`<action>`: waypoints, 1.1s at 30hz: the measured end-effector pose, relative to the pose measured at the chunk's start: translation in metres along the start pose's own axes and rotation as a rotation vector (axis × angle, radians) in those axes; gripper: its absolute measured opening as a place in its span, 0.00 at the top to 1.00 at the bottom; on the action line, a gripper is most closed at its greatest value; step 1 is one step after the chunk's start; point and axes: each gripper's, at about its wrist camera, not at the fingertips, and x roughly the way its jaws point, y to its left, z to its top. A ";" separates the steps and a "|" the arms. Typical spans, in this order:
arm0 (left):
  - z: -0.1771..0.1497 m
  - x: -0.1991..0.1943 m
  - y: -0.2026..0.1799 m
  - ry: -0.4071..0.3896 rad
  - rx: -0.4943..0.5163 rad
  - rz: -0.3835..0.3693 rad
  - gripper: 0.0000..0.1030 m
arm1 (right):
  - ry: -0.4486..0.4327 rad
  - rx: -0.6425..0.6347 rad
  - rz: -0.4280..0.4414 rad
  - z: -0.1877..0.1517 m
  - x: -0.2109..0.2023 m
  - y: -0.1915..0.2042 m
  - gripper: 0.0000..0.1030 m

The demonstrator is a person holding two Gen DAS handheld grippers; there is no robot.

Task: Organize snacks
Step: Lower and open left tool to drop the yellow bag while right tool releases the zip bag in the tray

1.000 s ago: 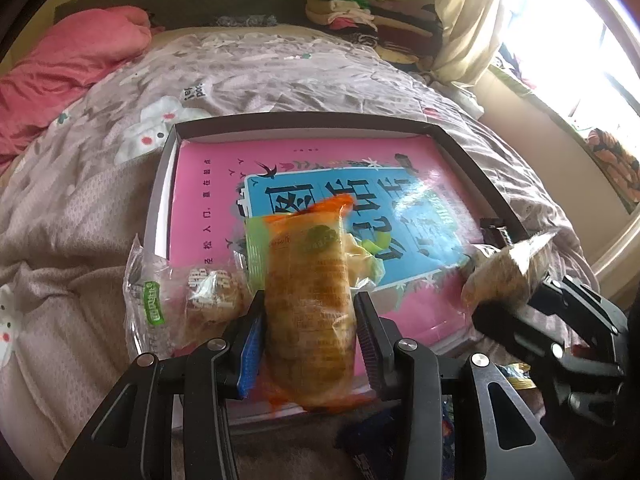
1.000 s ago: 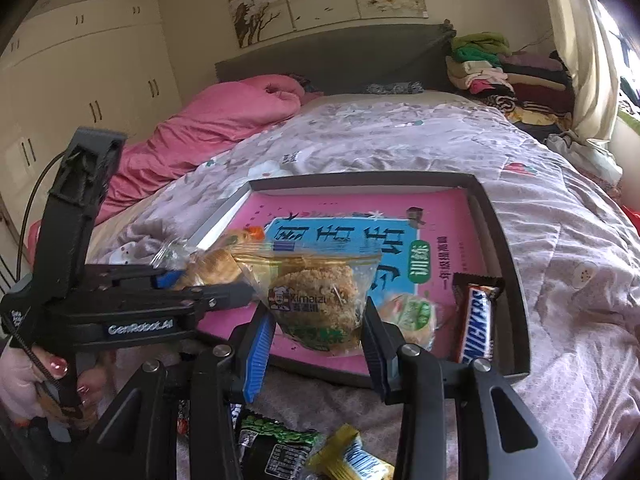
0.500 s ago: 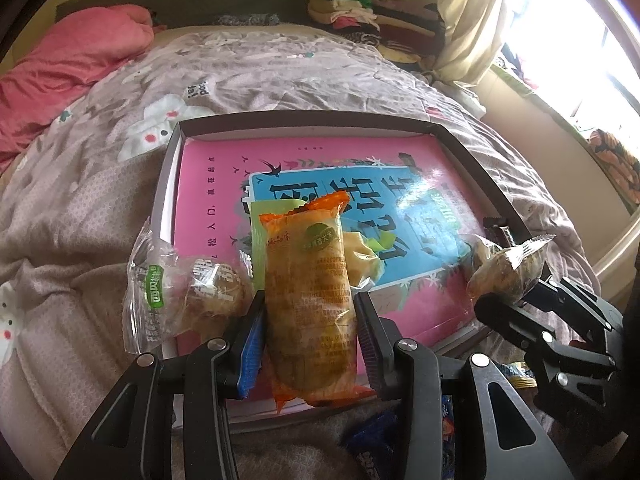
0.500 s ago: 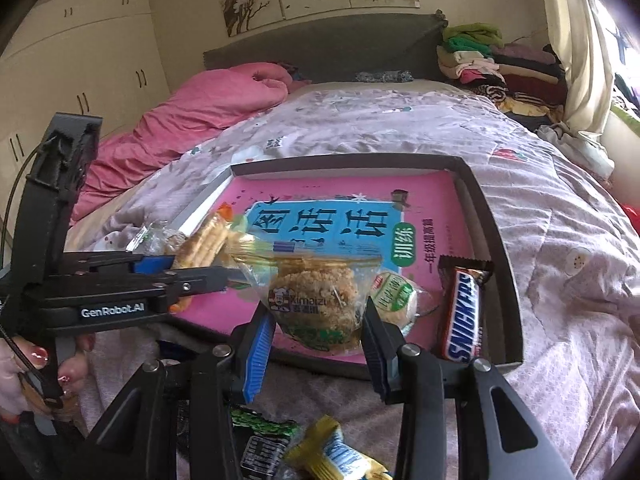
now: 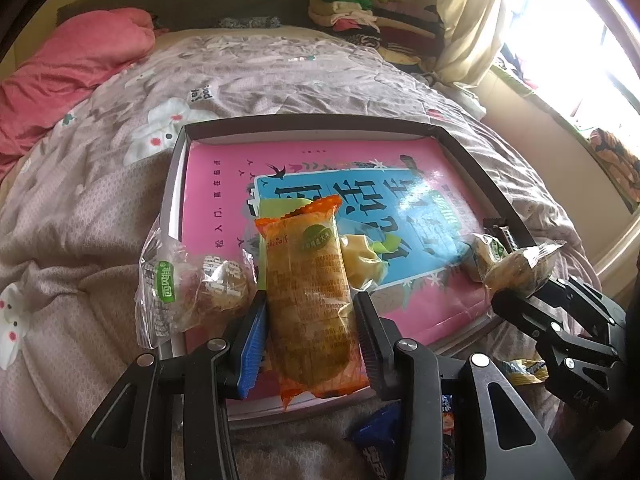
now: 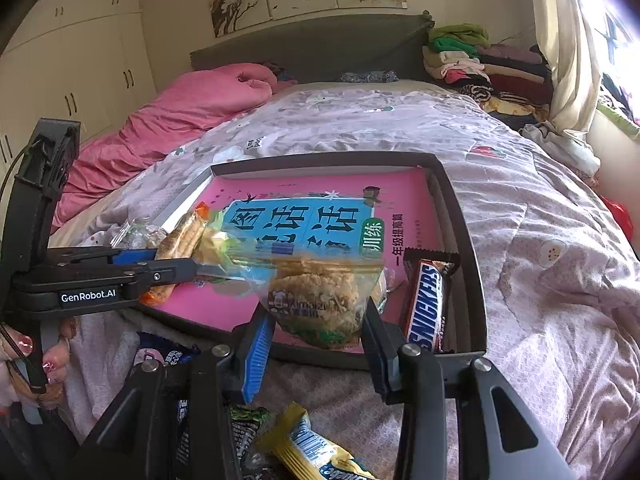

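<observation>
**Two packets clamped, both poised over the tray**

Left gripper (image 5: 310, 322): fingers clamped on the orange cracker packet (image 5: 308, 296), long axis running straight out along the fingers, far end hanging over the near-left part of the tray (image 5: 476, 160). Right gripper (image 6: 318, 332): fingers clamped on the clear rice-cake packet (image 6: 320, 300), held upright above the tray's near edge, just left of the Snickers bar (image 6: 426, 304).

Key relation for the coming move, as a judgement: open pink-and-blue book cover (image 5: 320, 168) lying directly ahead of and below both packets, so only a short lowering forward needed; right packet nearer the right wall, left packet nearer the left wall.

Count in the tray: one Snickers bar standing along the right wall, one small green-labelled round packet (image 5: 486, 250) beside it, one yellow-green packet (image 5: 362, 258) behind the crackers. One clear bun packet (image 5: 188, 284) straddling the tray's left rim. On the bed (image 6: 540, 220) short of the tray: one yellow wrapped snack (image 6: 312, 448), plus dark wrappers, number unclear.
</observation>
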 end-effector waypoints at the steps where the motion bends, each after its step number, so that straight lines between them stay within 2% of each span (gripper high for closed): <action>1: -0.001 0.000 0.000 0.001 -0.001 -0.003 0.58 | 0.000 0.002 0.000 0.000 0.000 0.000 0.59; 10: -0.002 -0.002 -0.004 0.002 -0.001 -0.024 0.58 | 0.000 0.001 0.007 -0.002 -0.001 0.000 0.57; 18: -0.001 -0.003 -0.003 0.002 -0.007 -0.035 0.57 | -0.002 -0.007 0.026 -0.002 -0.003 0.004 0.48; 26: 0.000 -0.005 -0.004 0.001 -0.007 -0.042 0.52 | -0.004 -0.022 0.042 -0.003 -0.004 0.009 0.41; 33: 0.000 -0.012 -0.001 -0.007 -0.014 -0.043 0.51 | -0.006 -0.037 0.064 -0.004 -0.006 0.014 0.40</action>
